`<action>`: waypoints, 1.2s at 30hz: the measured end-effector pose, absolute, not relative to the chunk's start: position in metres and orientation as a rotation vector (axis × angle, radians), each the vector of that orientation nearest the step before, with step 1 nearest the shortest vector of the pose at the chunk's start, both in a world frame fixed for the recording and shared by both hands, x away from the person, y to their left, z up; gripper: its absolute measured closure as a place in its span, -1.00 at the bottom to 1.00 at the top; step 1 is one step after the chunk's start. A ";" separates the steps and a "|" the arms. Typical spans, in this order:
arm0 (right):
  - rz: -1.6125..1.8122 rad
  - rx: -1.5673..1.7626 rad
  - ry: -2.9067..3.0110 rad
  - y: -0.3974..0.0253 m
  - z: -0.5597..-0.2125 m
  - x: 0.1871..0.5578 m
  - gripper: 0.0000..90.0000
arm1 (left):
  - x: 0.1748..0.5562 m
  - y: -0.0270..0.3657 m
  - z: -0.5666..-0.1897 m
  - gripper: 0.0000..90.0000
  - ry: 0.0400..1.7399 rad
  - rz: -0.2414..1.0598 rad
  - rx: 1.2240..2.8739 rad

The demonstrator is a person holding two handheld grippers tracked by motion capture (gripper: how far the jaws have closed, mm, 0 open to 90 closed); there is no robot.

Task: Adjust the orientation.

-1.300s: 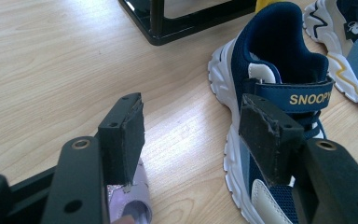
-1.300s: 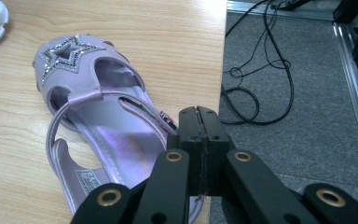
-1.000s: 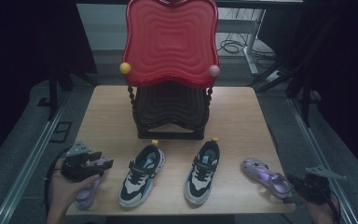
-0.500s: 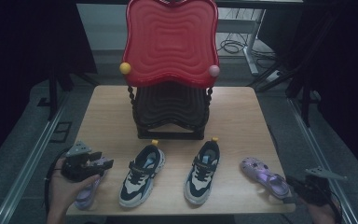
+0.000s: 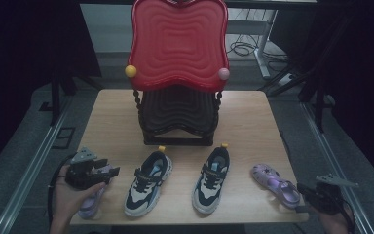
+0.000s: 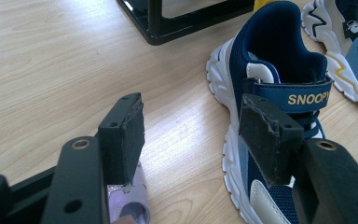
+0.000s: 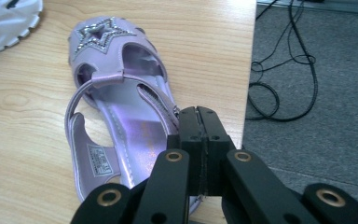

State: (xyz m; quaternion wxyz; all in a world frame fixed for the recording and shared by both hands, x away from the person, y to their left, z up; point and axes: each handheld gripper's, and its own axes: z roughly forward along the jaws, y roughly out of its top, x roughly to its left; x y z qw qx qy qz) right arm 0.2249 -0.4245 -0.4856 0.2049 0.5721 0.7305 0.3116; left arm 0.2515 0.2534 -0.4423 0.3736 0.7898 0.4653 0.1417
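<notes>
High view overlooks the table (image 5: pixel 253 117); tongs views sit close above it.

Red chair (image 5: pixel 177 46) at table's (image 5: pixel 253 117) far edge, 2 navy sneakers (image 5: pixel 148 183) in front.

The left gripper (image 5: pixel 108 171) hovers with its fingers directly over a purple sandal (image 5: pixel 91 204), a navy sneaker (image 5: pixel 148 183) just beyond their tips. Just ahead of the right gripper (image 5: pixel 303 192) and its fingers lies another purple sandal (image 5: pixel 275 184).

A lab-like recording space: bare wooden table (image 5: pixel 253 112), dark curtains (image 5: pixel 24 44), cables (image 5: pixel 243 48) on grey carpet (image 7: pixel 317 116).
</notes>
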 end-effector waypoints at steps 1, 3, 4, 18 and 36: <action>0.876 1.595 2.040 -0.425 -0.485 0.224 0.99 | 0.251 0.254 -0.442 -0.10 1.193 0.364 2.021; 0.894 1.599 2.041 -0.425 -0.484 0.223 0.99 | 0.251 0.255 -0.442 -0.10 1.197 0.367 2.020; 0.902 1.594 2.045 -0.425 -0.484 0.222 0.99 | 0.251 0.256 -0.442 -0.10 1.198 0.367 2.016; 0.925 1.608 2.072 -0.427 -0.485 0.218 0.99 | 0.250 0.257 -0.441 -0.10 1.201 0.370 2.012; 0.925 1.612 2.084 -0.431 -0.483 0.215 0.96 | 0.250 0.259 -0.441 -0.10 1.203 0.373 2.009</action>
